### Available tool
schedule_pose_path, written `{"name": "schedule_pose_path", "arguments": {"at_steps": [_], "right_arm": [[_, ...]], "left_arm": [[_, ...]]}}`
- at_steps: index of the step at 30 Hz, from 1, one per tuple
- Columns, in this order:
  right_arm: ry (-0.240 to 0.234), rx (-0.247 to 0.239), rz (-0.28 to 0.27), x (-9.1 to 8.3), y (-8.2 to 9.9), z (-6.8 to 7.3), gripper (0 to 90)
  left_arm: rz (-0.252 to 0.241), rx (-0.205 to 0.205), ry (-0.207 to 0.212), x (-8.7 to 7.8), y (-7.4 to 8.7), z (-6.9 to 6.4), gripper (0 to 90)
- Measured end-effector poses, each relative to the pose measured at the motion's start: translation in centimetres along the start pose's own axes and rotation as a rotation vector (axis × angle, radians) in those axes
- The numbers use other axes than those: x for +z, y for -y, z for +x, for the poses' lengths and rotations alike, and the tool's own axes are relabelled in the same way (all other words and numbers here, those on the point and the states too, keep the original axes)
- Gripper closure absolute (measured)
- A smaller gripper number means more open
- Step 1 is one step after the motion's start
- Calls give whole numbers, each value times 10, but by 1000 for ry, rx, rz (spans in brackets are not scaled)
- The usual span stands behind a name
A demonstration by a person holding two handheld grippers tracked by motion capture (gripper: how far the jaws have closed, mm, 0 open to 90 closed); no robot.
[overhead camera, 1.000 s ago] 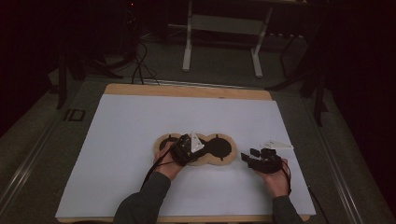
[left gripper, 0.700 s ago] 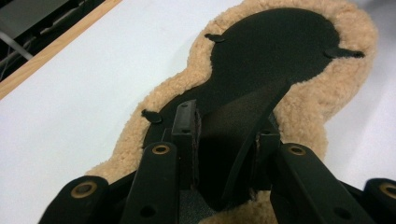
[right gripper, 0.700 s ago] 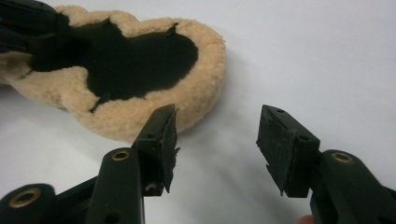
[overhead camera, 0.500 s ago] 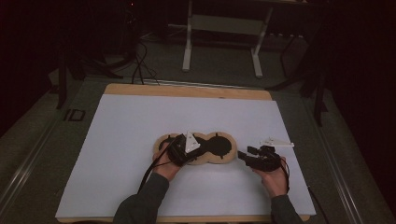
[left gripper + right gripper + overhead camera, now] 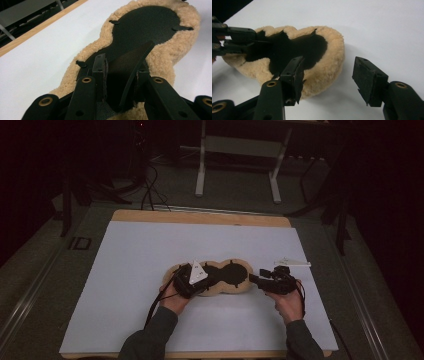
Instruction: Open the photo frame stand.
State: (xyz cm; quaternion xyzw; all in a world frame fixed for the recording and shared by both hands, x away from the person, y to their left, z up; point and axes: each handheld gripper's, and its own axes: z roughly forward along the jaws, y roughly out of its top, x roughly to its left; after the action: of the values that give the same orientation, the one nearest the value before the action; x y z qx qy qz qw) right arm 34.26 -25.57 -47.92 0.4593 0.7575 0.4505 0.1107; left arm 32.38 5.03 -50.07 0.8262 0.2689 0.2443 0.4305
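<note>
The fleecy insole lay mid-table on the white sheet — its near end's black flap was pinched by the left gripper. The right gripper, jaws just opened and empty, was parked by the far end — probably a re-grip was needed next.

You worked over a white table cover edged by a light wooden board. The fleece pad showed curly tan pile around a flat black centre. Both your left gripper and right gripper were black; the left carried a grey three-cornered plate.
</note>
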Motion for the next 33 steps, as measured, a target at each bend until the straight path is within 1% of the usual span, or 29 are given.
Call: {"name": "schedule_pose_path", "arguments": {"at_steps": [3, 4, 5, 6, 8, 11, 12, 13, 14, 15, 16, 17, 19, 21, 22, 23, 25, 26, 28, 31, 33], "right_arm": [[-13, 7, 11, 2, -8, 3, 386], [-18, 8, 16, 3, -10, 4, 376], [-20, 9, 24, 4, -12, 5, 365], [-20, 9, 24, 4, -12, 5, 365], [-31, 16, 46, 9, -19, 8, 338], [-39, 26, 71, 15, -22, 8, 323], [-39, 26, 71, 15, -22, 8, 323], [-59, 58, 85, 19, -23, 6, 311], [-71, 78, 88, 20, -24, 5, 310], [-82, 87, 91, 22, -24, 4, 309], [-96, 98, 96, 23, -24, 4, 314], [-113, 101, 106, 25, -24, 4, 312], [-130, 116, 122, 27, -24, 5, 289], [-129, 131, 126, 28, -25, 5, 289], [-140, 145, 128, 29, -25, 4, 289], [-161, 170, 129, 29, -25, 2, 289], [-185, 186, 139, 30, -25, 1, 291], [-185, 186, 139, 30, -25, 1, 291], [-180, 169, 144, 30, -27, 4, 296], [-183, 167, 137, 28, -29, 6, 317], [-184, 163, 140, 27, -29, 7, 325]], "left_arm": [[-21, -19, 5, -3, 1, 2, 717], [-26, -19, 7, -4, 2, 3, 716], [-35, -31, 10, -4, 2, 4, 716], [-35, -31, 10, -4, 2, 4, 716], [-49, -46, 17, -6, 4, 5, 715], [-66, -56, 21, -8, 5, 7, 715], [-66, -56, 21, -8, 5, 7, 715], [-76, -69, 28, -9, 6, 8, 714], [-80, -75, 33, -9, 6, 9, 714], [-80, -75, 33, -9, 6, 9, 713], [-85, -87, 47, -10, 7, 11, 713], [-85, -89, 49, -10, 7, 11, 712], [-88, -93, 47, -10, 7, 11, 711], [-98, -105, 44, -10, 8, 11, 710], [-104, -110, 41, -10, 8, 12, 709], [-108, -116, 40, -10, 8, 12, 708], [-111, -118, 42, -10, 9, 12, 707], [-111, -118, 42, -10, 9, 12, 706], [-121, -120, 40, -12, 10, 12, 701], [-144, -162, 67, -15, 13, 14, 680], [-144, -174, 81, -16, 14, 16, 664]]}}
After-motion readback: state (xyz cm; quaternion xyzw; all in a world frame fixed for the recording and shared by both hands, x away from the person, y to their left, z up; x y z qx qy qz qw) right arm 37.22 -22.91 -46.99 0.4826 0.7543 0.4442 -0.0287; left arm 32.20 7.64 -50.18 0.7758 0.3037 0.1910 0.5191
